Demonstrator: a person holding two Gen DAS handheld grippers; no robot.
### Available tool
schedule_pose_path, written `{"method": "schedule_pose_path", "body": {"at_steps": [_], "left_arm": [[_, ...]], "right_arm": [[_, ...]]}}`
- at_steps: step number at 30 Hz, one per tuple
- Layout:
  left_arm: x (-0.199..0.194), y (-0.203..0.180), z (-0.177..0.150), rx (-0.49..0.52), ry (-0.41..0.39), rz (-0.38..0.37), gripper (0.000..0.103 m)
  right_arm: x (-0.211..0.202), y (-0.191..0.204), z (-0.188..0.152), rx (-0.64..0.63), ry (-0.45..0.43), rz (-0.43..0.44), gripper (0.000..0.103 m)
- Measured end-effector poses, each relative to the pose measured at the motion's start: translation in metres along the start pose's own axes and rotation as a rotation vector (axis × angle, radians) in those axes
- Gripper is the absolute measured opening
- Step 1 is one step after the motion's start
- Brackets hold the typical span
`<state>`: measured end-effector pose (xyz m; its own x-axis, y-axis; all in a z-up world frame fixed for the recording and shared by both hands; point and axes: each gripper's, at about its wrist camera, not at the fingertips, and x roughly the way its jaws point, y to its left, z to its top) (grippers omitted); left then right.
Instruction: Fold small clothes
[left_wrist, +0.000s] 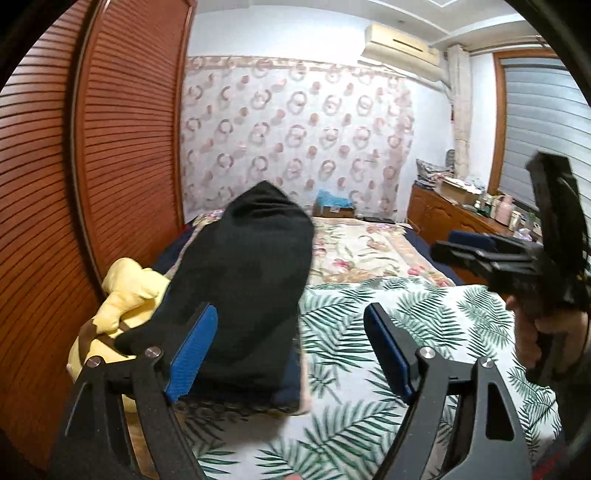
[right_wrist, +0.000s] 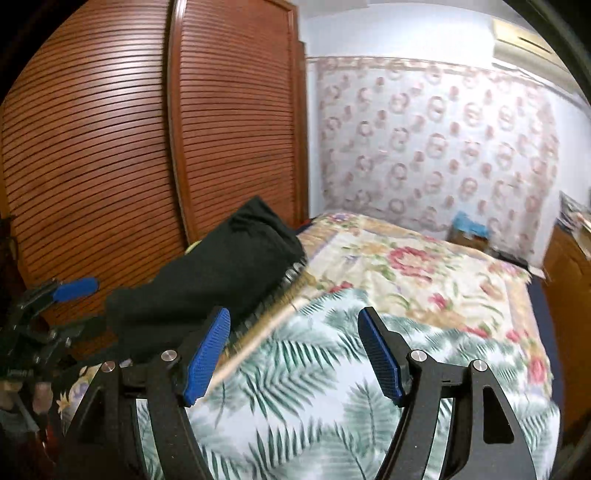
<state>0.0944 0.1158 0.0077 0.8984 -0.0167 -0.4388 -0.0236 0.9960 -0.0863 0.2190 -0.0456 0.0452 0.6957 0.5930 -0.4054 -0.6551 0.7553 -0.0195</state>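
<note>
A black garment (left_wrist: 240, 280) lies in a heap on the left side of the bed, over a dark blue folded piece (left_wrist: 284, 387). It also shows in the right wrist view (right_wrist: 221, 273). My left gripper (left_wrist: 291, 350) is open and empty, hovering just right of the black garment over the palm-leaf sheet (left_wrist: 388, 332). My right gripper (right_wrist: 293, 354) is open and empty above the same sheet (right_wrist: 295, 387). The right gripper also shows at the right edge of the left wrist view (left_wrist: 476, 251), held by a hand.
A yellow garment or soft toy (left_wrist: 122, 295) lies left of the black one by the louvred wardrobe doors (left_wrist: 110, 166). A floral blanket (left_wrist: 369, 251) covers the far bed. A wooden dresser (left_wrist: 454, 218) with clutter stands at the right.
</note>
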Motion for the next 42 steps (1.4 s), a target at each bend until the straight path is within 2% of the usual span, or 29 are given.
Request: {"method": "schedule_pose_path", "body": {"at_steps": [7,13,17,24,26,34,42], "left_arm": [[-0.006,-0.042,0.0,0.044,-0.02,-0.047,0.082],[-0.019,-0.078,0.005,0.079,-0.046,-0.072,0.082],[-0.026,-0.094,0.007,0.09,-0.053,-0.089,0.082],[-0.027,-0.102,0.009,0.085,-0.054,-0.097,0.082],[-0.027,-0.102,0.009,0.088,-0.056,-0.09,0.082],[-0.03,-0.107,0.01,0.091,-0.061,-0.077,0.082],[-0.029,-0.104,0.009,0.09,-0.061,-0.078,0.082]], "right_arm": [[-0.068,0.013,-0.025,0.066,-0.035,-0.124,0.087],[-0.122,0.029,-0.038,0.147,-0.106,-0.227,0.087],[-0.144,0.042,-0.042,0.178,-0.135,-0.273,0.087],[-0.148,0.068,-0.049,0.197,-0.137,-0.308,0.087],[-0.138,0.066,-0.051,0.205,-0.137,-0.315,0.087],[-0.141,0.06,-0.071,0.213,-0.144,-0.32,0.087],[-0.143,0.057,-0.072,0.215,-0.146,-0.319,0.087]]}}
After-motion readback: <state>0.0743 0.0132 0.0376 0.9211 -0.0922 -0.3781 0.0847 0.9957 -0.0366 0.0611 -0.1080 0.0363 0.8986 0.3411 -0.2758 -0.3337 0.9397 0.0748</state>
